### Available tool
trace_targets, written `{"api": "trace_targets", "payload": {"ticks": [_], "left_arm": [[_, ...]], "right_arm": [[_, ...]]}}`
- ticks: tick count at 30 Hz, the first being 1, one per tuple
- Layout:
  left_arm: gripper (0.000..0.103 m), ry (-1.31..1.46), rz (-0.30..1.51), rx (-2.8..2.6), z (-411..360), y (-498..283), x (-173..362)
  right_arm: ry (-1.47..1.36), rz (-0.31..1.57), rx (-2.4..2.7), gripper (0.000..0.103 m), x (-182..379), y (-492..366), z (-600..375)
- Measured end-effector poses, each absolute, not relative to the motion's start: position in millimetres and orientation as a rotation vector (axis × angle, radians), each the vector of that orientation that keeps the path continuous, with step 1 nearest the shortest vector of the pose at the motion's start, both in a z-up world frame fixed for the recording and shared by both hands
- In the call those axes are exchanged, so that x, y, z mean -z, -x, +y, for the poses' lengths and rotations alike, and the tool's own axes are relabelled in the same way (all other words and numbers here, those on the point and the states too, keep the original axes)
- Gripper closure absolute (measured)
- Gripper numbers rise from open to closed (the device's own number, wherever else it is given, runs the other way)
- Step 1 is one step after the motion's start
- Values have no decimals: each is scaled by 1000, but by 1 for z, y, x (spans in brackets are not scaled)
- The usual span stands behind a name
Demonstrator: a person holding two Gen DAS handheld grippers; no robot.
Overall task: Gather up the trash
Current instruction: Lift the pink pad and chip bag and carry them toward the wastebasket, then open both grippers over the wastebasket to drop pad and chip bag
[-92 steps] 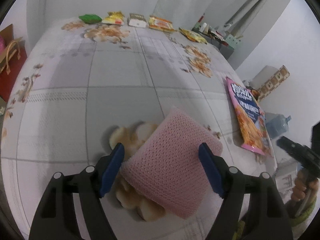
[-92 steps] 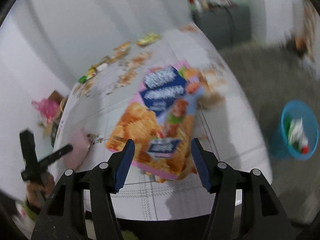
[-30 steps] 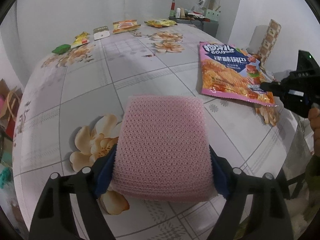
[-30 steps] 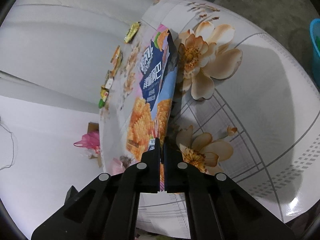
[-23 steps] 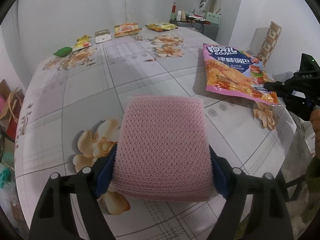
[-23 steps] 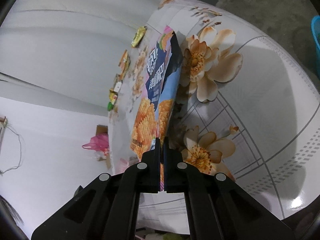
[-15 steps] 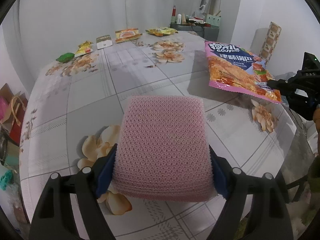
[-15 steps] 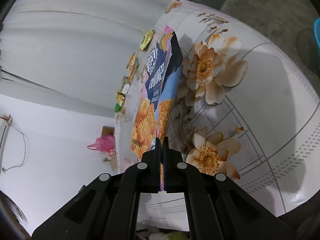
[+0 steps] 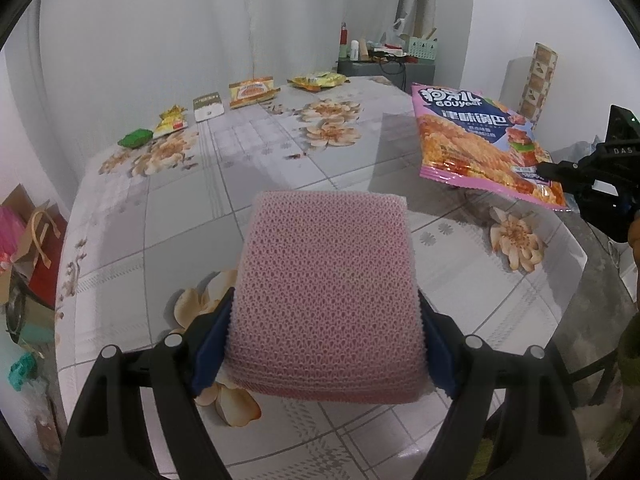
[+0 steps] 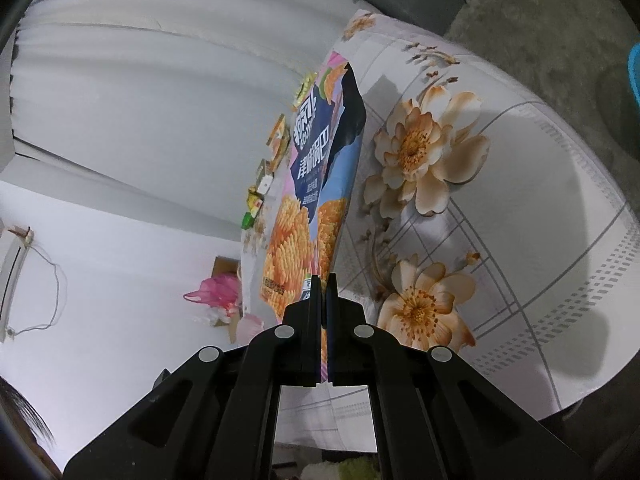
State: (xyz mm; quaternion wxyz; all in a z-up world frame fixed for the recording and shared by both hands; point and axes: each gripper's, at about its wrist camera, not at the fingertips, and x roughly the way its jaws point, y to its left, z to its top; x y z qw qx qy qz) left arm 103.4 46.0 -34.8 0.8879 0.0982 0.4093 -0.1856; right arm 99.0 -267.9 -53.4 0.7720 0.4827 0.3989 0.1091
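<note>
Left gripper clamped on pink pad, right gripper pinching snack bag above worktop.

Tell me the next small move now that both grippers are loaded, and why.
Probably carry the pink snack bag toward the blue bin on the floor. The right gripper is shut on the bag's bottom edge, already clear of the floral tablecloth; the left gripper grips the pink mesh foam sleeve, which can follow.
</note>
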Motion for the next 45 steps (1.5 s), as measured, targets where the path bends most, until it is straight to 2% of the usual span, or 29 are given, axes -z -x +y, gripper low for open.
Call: {"api": "trace_targets", "payload": {"ticks": [18,24,30,36,39,45], "left_arm": [[23,-245,754,486,-11,-97,-6],[23,-246,718,672,-80,-113,-37],[23,-235,785,893,-186,-133,-49],[23,-263,1007,1078,-335,-157,-8],[23,-346,1109,1123,-415,-162,33],[23,-427,1258,1118,-517,-173,110]], "right_arm": [[-1131,730,-203,103,59,-25,-324],[-1198,628,-110,103,68,18,-362],[-1288,528,54,103,86,68,-422],[-1328,468,278,103,115,112,-478],[-1369,451,346,103,137,121,-501],[-1475,451,431,102,180,108,-549]]}}
